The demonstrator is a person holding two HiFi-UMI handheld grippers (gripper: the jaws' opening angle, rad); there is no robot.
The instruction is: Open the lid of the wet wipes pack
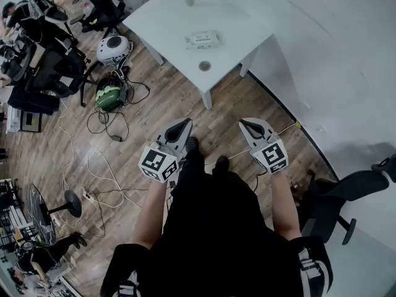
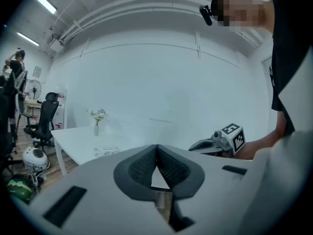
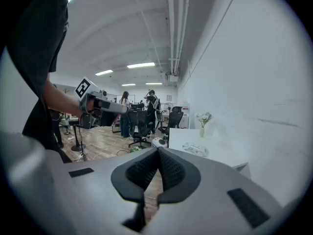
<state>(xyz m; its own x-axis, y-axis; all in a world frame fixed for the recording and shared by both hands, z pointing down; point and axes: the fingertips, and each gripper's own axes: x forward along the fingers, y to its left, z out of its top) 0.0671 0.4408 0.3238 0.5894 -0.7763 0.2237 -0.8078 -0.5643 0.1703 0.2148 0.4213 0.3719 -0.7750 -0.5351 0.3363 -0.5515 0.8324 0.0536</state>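
One white worktop [image 1: 173, 17] stands well ahead of both tools, apart from them. The left tool [image 1: 184, 125] and the right tool [image 1: 246, 125] hang side by side over the wooden floor [image 1: 154, 110], each with its jaws pressed together and nothing between them. The wet wipes pack [image 1: 202, 39] lies flat on the worktop, far beyond the tool tips; a small round disc [image 1: 205, 66] sits on the worktop nearer the tools than the pack.
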